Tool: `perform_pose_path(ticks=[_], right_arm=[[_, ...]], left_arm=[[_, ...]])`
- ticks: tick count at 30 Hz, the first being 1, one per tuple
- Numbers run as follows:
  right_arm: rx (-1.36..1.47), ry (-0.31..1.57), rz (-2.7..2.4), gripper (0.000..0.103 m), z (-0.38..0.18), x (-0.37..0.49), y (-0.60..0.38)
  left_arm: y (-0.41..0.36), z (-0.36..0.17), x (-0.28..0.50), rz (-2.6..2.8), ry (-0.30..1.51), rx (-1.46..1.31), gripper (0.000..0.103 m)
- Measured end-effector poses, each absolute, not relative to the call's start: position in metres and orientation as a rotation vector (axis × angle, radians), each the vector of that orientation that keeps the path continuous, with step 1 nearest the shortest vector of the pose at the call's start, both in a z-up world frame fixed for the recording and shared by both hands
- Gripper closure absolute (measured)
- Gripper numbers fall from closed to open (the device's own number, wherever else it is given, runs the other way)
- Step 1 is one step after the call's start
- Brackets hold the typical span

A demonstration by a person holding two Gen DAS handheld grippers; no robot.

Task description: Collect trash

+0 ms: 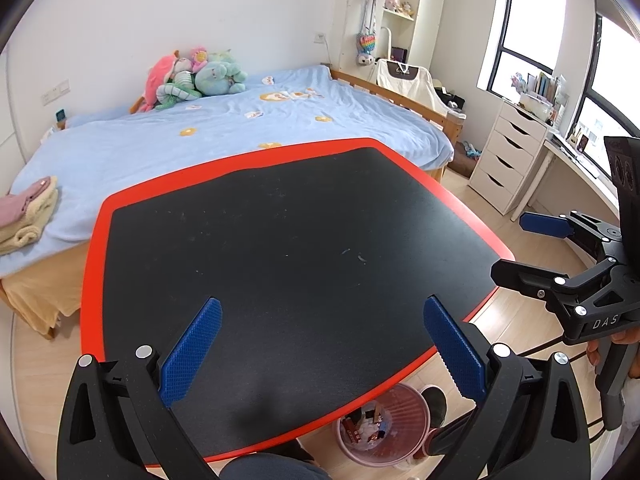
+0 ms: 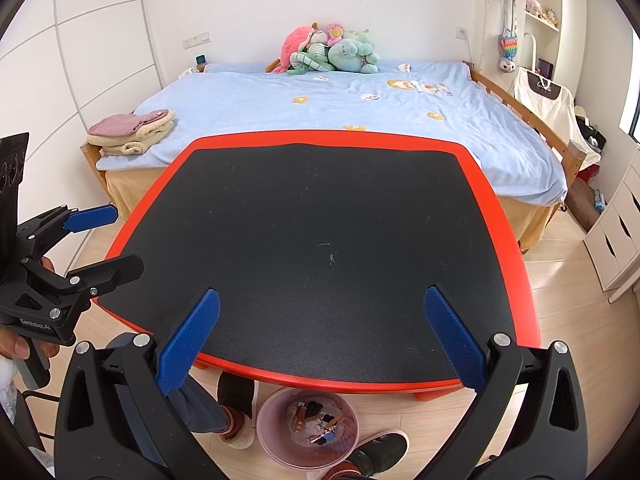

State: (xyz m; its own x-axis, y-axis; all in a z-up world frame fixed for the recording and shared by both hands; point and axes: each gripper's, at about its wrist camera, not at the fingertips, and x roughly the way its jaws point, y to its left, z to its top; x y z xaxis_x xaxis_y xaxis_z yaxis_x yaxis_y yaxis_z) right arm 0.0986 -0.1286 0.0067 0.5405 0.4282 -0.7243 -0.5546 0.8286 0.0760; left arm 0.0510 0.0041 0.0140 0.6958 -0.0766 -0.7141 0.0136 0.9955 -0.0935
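A pink trash bin (image 1: 394, 408) holding several wrappers (image 1: 366, 426) stands on the floor under the near edge of the red-rimmed black table (image 1: 296, 240). It also shows in the right wrist view (image 2: 280, 444), with the wrappers (image 2: 316, 420) inside. My left gripper (image 1: 322, 344) is open and empty above the table's near edge. My right gripper (image 2: 322, 336) is open and empty above the same edge. Each gripper shows in the other's view, the right (image 1: 516, 248) off the table's right side and the left (image 2: 120, 236) off its left side. Two tiny specks (image 2: 330, 252) lie mid-table.
A bed with a blue cover (image 2: 340, 96) lies behind the table, with plush toys (image 2: 332, 50) and folded towels (image 2: 132, 130). A white drawer unit (image 1: 508, 152) and a desk stand at the right. The person's feet (image 2: 236, 412) are beside the bin.
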Motion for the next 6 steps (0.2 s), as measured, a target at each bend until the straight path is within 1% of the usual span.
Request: perform_pose_path(ticks=[6], right_arm=[[-0.169,0.822,0.585,0.003,-0.0001,0.0996,-0.1241]], left_arm=[[0.0020,0.0126,0.0529,-0.044,0.810,-0.077,0.006]])
